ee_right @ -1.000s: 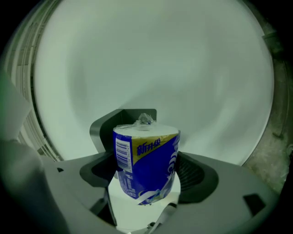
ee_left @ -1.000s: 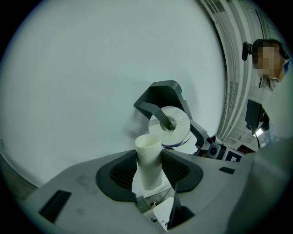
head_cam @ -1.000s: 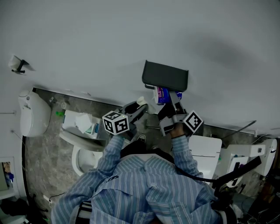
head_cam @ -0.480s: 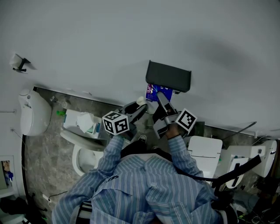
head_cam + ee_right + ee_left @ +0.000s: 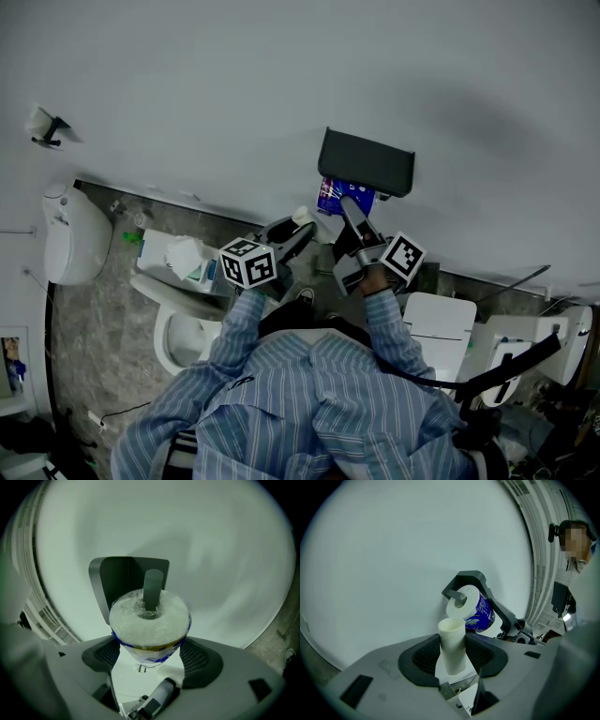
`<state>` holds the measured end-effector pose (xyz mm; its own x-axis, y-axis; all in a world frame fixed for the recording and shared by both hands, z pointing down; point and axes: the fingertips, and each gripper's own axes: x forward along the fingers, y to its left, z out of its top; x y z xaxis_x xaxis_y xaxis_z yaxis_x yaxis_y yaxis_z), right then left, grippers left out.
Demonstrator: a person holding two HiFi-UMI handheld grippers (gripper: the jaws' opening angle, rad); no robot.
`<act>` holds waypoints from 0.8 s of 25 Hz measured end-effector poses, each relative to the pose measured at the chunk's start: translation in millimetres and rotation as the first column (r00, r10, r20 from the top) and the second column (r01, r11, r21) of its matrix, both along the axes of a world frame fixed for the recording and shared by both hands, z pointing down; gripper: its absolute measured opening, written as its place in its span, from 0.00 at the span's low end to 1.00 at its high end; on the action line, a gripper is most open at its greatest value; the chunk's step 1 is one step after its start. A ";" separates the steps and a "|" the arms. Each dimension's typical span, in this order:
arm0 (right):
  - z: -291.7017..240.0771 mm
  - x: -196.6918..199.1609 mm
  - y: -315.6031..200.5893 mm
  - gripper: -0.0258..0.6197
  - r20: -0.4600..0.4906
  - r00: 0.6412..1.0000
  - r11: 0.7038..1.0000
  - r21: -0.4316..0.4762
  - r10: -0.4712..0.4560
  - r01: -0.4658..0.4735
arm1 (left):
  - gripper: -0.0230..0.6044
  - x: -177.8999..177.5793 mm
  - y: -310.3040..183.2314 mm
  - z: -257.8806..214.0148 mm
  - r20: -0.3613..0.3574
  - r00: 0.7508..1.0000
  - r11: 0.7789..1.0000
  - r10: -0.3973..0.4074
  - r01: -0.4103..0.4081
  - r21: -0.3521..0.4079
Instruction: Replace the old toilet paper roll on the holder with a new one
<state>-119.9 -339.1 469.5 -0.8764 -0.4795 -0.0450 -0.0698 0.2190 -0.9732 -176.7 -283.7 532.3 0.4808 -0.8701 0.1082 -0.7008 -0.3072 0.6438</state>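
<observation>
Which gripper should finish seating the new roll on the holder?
Right. The right gripper is shut on the wrapped toilet paper roll, already threaded on the holder's arm; the left gripper holds the empty cardboard tube.

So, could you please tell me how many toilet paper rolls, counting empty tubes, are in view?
2. A wrapped new roll is gripped by the right tool, on the holder's peg; an empty tube is gripped in the left tool. Others may be hidden.
</observation>
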 end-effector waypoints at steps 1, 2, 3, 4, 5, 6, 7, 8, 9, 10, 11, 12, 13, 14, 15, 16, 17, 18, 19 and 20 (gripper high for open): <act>-0.7 1.1 0.4 0.66 0.002 1.000 1.000 0.003 0.001 -0.001 | 0.31 0.5 0.4 0.0 0.000 1.000 1.000 0.001 -0.001 -0.001; -1.7 2.0 1.3 0.66 0.001 1.000 1.000 0.010 0.001 -0.001 | 0.31 1.2 0.9 -0.2 0.000 1.000 1.000 0.003 -0.003 -0.001; -2.6 2.5 2.9 0.66 -0.008 1.000 1.000 0.024 -0.006 0.006 | 0.31 1.9 1.4 -0.4 0.001 1.000 1.000 0.004 -0.004 -0.001; -3.5 2.2 5.4 0.66 -0.022 1.000 0.999 0.042 -0.018 0.019 | 0.31 2.7 1.8 -0.5 0.001 1.000 1.000 0.005 -0.005 -0.001; -4.6 1.1 8.5 0.66 -0.038 0.999 0.997 0.061 -0.034 0.036 | 0.31 3.6 2.1 -0.4 0.001 1.000 1.000 0.006 -0.006 -0.001; -5.8 0.0 11.7 0.66 -0.050 0.997 0.996 0.077 -0.051 0.055 | 0.31 4.5 2.4 -0.4 0.001 1.000 1.000 0.006 -0.006 -0.002; -6.9 -0.6 14.7 0.66 -0.058 0.996 0.994 0.089 -0.065 0.070 | 0.31 5.9 2.9 -0.5 0.001 1.000 1.000 0.006 -0.006 -0.002; -8.1 -0.5 17.5 0.66 -0.060 0.995 0.992 0.096 -0.077 0.083 | 0.31 7.6 3.7 -0.7 0.001 1.000 1.000 0.005 -0.005 -0.002; -9.2 0.2 20.1 0.66 -0.058 0.995 0.991 0.100 -0.086 0.092 | 0.31 9.7 4.7 -1.0 0.001 1.000 1.000 0.006 -0.006 -0.001; -10.2 1.5 22.4 0.66 -0.056 0.994 0.990 0.104 -0.094 0.099 | 0.31 11.9 5.7 -1.4 0.001 1.000 1.000 0.006 -0.006 0.000; -11.1 3.1 24.4 0.66 -0.056 0.993 0.989 0.107 -0.100 0.106 | 0.31 13.8 6.9 -1.7 0.002 1.000 1.000 0.006 -0.006 0.000; -11.9 4.7 26.1 0.66 -0.059 0.993 0.988 0.111 -0.105 0.111 | 0.31 15.3 8.1 -1.9 0.002 1.000 1.000 0.006 -0.006 0.000; -12.6 6.5 27.8 0.66 -0.064 0.992 0.986 0.117 -0.109 0.116 | 0.31 16.8 9.5 -1.9 0.003 1.000 1.000 0.004 -0.004 -0.001; -13.2 8.7 29.5 0.66 -0.071 0.991 0.985 0.124 -0.114 0.122 | 0.31 18.4 11.1 -1.9 0.004 1.000 1.000 0.002 -0.002 -0.002; -13.7 11.2 31.4 0.66 -0.078 0.990 0.983 0.131 -0.117 0.126 | 0.31 20.2 12.9 -2.0 0.004 1.000 1.000 0.000 0.000 -0.002; -14.0 13.8 33.6 0.66 -0.084 0.989 0.982 0.136 -0.119 0.130 | 0.31 22.4 14.9 -2.5 0.004 1.000 1.000 -0.001 0.001 -0.001; -13.9 16.5 36.2 0.66 -0.091 0.988 0.981 0.139 -0.121 0.133 | 0.31 24.8 17.1 -3.1 0.004 1.000 1.000 -0.003 0.003 -0.001; -13.2 19.6 39.1 0.66 -0.101 0.987 0.980 0.142 -0.123 0.137 | 0.31 27.5 19.5 -3.6 0.005 1.000 1.000 -0.005 0.005 0.000; -11.1 23.4 41.7 0.66 -0.116 0.986 0.980 0.145 -0.123 0.139 | 0.31 30.5 21.9 -4.2 0.006 1.000 1.000 -0.006 0.006 0.001; -7.4 27.9 44.1 0.66 -0.138 0.983 0.980 0.144 -0.121 0.140 | 0.31 33.7 24.5 -4.8 0.007 1.000 1.000 -0.006 0.006 0.003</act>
